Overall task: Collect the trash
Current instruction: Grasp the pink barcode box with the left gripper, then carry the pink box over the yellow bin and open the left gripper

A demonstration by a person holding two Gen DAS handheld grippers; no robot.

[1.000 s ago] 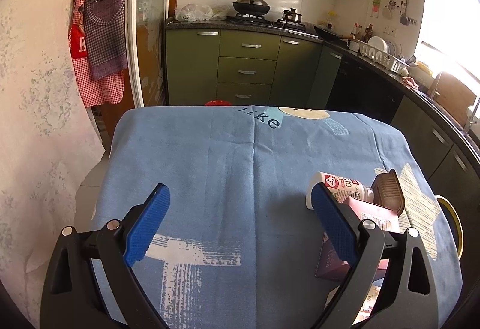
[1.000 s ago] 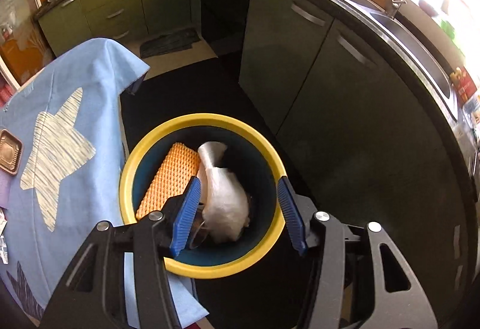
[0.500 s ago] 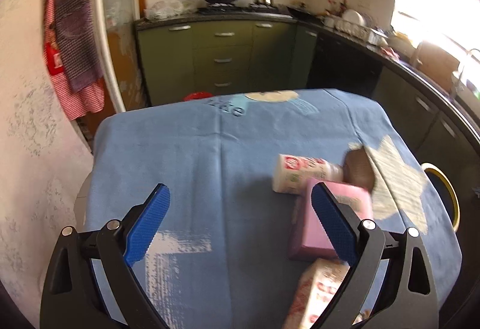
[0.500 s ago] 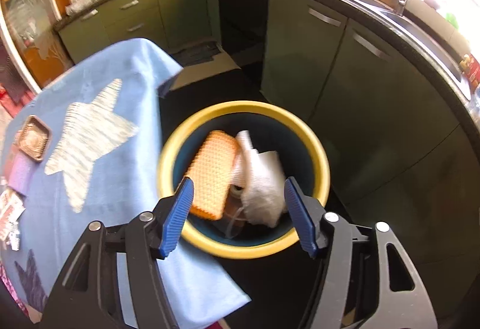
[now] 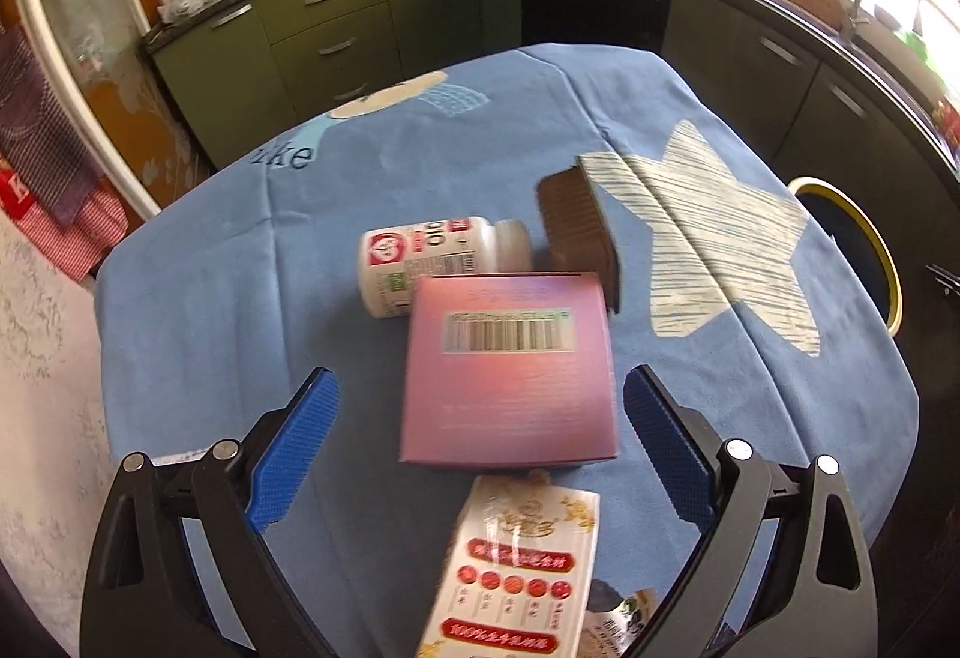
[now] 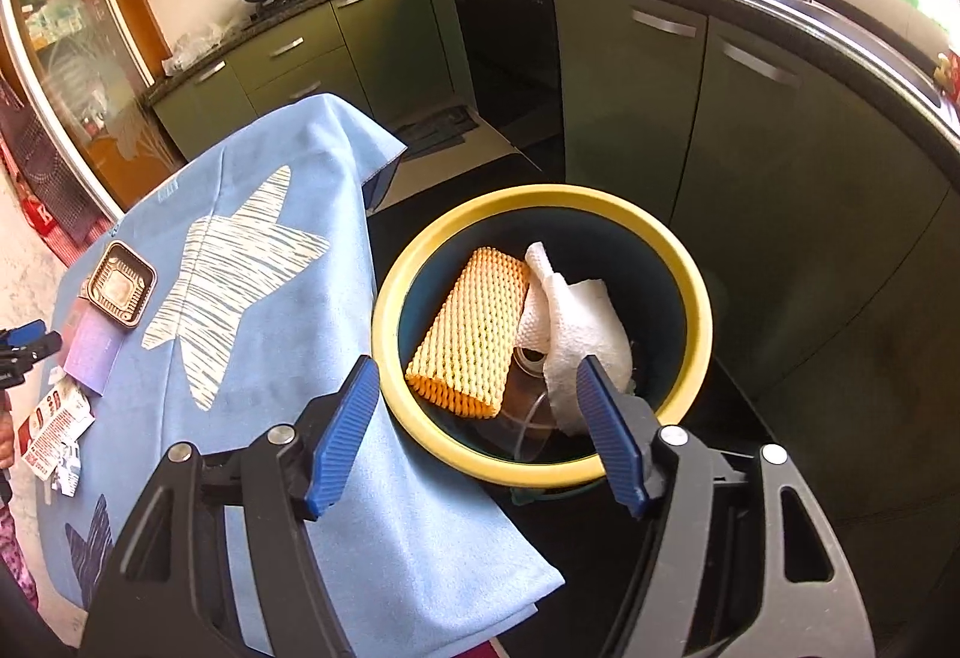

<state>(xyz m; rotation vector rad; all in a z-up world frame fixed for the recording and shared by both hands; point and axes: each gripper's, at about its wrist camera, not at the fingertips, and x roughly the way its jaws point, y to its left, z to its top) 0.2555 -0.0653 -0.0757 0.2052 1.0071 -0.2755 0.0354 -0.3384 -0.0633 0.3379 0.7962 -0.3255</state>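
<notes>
The worktop (image 5: 240, 298), draped in a blue cloth with a pale star, carries what is left of the trash, and beside its edge on the dark floor stands the yellow-rimmed bin (image 6: 690, 286), already holding an orange foam net (image 6: 474, 328) and a crumpled paper towel (image 6: 576, 322). The right gripper (image 6: 480, 430) hangs over the bin rim with its jaws opening and nothing between them. The left gripper (image 5: 480, 448) is spread wide and empty, pointed down at the pink box (image 5: 510, 376), which lies flat with its barcode face up, roughly centred between the pads but not touched by them. The box looks like light, stiff cardboard, likely hollow, so it should be taken across its two long side walls with modest pressure to avoid crushing it. Behind it lies a white bottle (image 5: 432, 262) on its side, smooth and round, prone to roll. Next to that sits a brown plastic tray (image 5: 576, 226), thin and flexible. Nearest the camera is a flat printed sachet (image 5: 522, 568), limp and hard to pinch off the cloth.
</notes>
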